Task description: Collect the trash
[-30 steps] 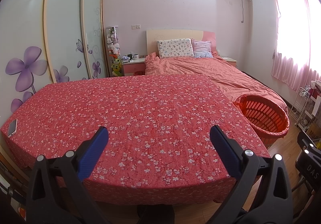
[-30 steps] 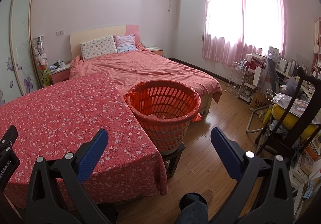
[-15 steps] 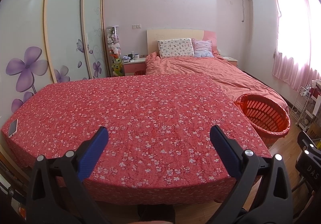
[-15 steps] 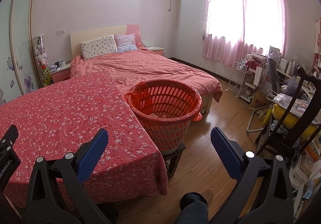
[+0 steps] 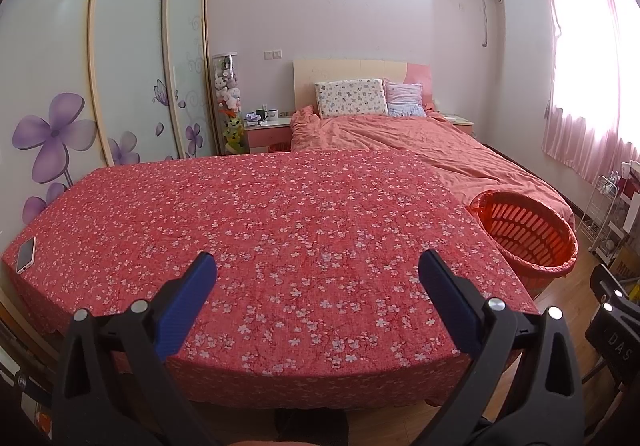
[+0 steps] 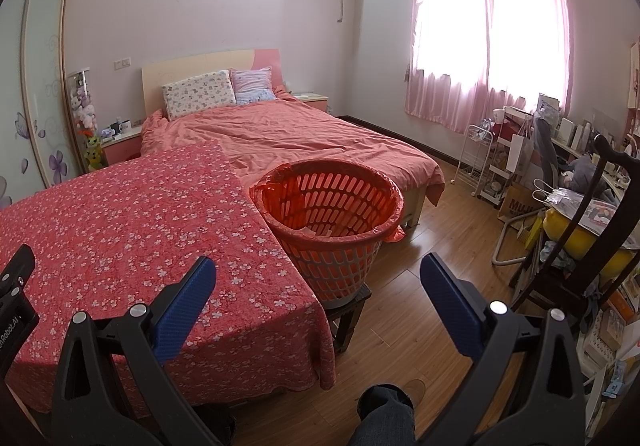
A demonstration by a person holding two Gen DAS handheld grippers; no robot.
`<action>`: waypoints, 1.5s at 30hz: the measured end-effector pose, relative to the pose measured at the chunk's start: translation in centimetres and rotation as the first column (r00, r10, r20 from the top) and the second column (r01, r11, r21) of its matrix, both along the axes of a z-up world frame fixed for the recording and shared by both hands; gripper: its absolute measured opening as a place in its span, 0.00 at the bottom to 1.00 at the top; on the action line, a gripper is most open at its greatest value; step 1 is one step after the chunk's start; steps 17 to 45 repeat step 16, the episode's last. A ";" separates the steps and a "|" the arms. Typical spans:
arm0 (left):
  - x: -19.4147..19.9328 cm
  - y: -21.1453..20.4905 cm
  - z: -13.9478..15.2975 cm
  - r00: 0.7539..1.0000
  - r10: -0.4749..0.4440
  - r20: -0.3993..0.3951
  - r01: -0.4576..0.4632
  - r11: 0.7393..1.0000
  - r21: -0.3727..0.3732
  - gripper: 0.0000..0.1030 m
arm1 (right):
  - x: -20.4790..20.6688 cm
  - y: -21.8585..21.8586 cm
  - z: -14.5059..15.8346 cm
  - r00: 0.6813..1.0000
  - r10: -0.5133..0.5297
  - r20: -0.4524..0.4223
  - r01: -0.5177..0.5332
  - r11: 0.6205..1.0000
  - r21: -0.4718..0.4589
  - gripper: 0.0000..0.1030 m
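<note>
An orange slatted basket (image 6: 332,222) lined with a red bag stands on a low dark stool at the right end of a table covered in red flowered cloth (image 6: 132,230). In the left wrist view the basket (image 5: 528,234) is at the right edge. A few pale scraps lie at its bottom. My left gripper (image 5: 318,266) hovers open over the near part of the cloth (image 5: 280,230), holding nothing. My right gripper (image 6: 318,270) is open too, just in front of the basket, with nothing between its blue pads.
A white phone (image 5: 26,255) lies at the cloth's far left corner. A bed with a pink duvet (image 6: 304,134) is behind the table. A dark chair (image 6: 592,230), a wire rack (image 6: 480,162) and cluttered shelves fill the right side. A person's leg and shoe (image 6: 392,406) stand on the wooden floor.
Both views have shifted a little: the basket sits slightly further right in the left wrist view. The grippers stay open.
</note>
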State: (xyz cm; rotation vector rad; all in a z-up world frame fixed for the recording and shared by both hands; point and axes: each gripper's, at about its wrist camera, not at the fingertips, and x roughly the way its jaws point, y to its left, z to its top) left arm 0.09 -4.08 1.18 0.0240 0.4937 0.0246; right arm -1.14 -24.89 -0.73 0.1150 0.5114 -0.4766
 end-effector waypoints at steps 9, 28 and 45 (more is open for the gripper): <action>0.1 0.1 0.4 1.000 0.001 0.001 -0.001 1.000 0.001 0.96 | 0.0 0.0 0.0 1.000 0.001 0.000 -0.001 1.000 0.000 0.98; 0.2 0.2 0.6 1.000 -0.004 -0.001 0.004 1.000 -0.002 0.96 | 0.1 0.1 0.0 1.000 0.000 -0.001 0.000 1.000 0.001 0.98; 0.2 0.2 0.6 1.000 -0.004 -0.001 0.004 1.000 -0.002 0.96 | 0.1 0.1 0.0 1.000 0.000 -0.001 0.000 1.000 0.001 0.98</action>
